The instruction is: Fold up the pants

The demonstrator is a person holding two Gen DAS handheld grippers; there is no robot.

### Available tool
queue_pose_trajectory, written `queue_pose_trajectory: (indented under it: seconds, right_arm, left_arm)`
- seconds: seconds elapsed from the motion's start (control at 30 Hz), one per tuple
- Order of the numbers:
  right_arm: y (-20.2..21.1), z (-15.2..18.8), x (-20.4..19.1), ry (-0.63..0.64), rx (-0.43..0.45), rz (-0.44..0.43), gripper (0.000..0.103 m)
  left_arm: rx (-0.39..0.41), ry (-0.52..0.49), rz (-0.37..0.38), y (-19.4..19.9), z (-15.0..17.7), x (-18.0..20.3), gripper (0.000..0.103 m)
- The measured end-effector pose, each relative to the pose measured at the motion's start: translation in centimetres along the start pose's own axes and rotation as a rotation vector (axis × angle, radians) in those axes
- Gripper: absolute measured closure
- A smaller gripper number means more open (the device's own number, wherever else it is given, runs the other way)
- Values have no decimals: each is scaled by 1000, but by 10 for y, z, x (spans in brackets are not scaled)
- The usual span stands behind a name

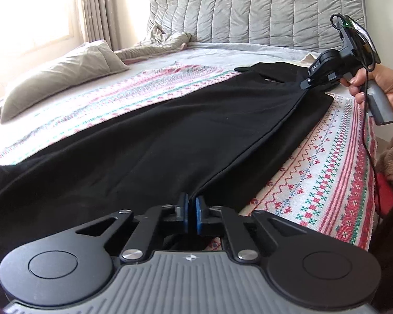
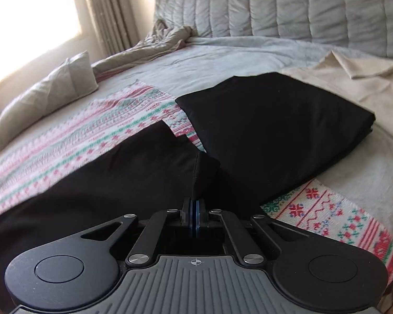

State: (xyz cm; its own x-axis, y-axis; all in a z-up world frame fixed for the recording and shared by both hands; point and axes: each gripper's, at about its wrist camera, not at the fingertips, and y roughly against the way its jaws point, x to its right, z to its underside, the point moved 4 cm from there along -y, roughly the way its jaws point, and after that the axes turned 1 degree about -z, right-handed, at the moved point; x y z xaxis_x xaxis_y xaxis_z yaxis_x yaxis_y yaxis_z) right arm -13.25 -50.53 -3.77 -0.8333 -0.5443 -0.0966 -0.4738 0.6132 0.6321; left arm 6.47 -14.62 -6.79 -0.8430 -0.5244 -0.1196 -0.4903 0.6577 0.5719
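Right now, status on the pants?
Left gripper and right gripper both shut on pants edge. Folded black garment lies just beyond.

The bed (image 1: 222, 49) has a grey quilted headboard (image 1: 262, 7) and a pale grey sheet. A cross-stitch patterned blanket (image 1: 314, 172) covers its near side to the edge. On it black pants (image 1: 157, 141) lie stretched lengthwise, with a folded black garment (image 2: 269, 120) beyond them. A grey pillow (image 1: 57, 76) sits toward the window-side edge, crumpled beige bedding (image 1: 157, 44) near the headboard, and a cream cloth (image 2: 353, 78), possibly a sheet.
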Motion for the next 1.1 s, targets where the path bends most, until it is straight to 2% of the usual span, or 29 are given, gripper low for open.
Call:
queue_pose_trajectory:
  seconds: [0.1,0.27,0.57,0.67,0.7,0.73,0.8,0.83,0.9,1.0,1.1]
  right_arm:
    - [11,0,-6,69,1,50,103]
    - [24,10,-10,173,-21,138,103]
    - [20,27,-11,306,-103,263,103]
    - [14,32,-9,333,-144,305,100]
    - [13,30,-8,344,-146,314,92]
    - [15,29,-7,341,-138,332,86]
    - [19,22,-4,327,-106,353,67]
    - [22,19,-3,319,-86,351,63]
    - [30,12,-3,298,-38,316,45]
    - [37,2,-9,275,23,205,39]
    - [36,-6,-21,274,52,90,35]
  left_arm:
    - [14,-14,-4,7,-2,2,96]
    - [15,-22,31,15,-2,4,97]
    - [-56,-44,116,15,3,10,97]
    - [-63,-15,156,20,5,6,89]
    - [-59,-2,159,23,5,3,83]
    - [-51,10,155,27,5,0,73]
    - [-27,25,132,36,3,-10,59]
    - [-11,31,111,41,1,-17,51]
    - [19,44,48,52,-3,-36,40]
    - [38,64,-87,62,-10,-75,34]
    - [35,116,-198,63,-17,-122,34]
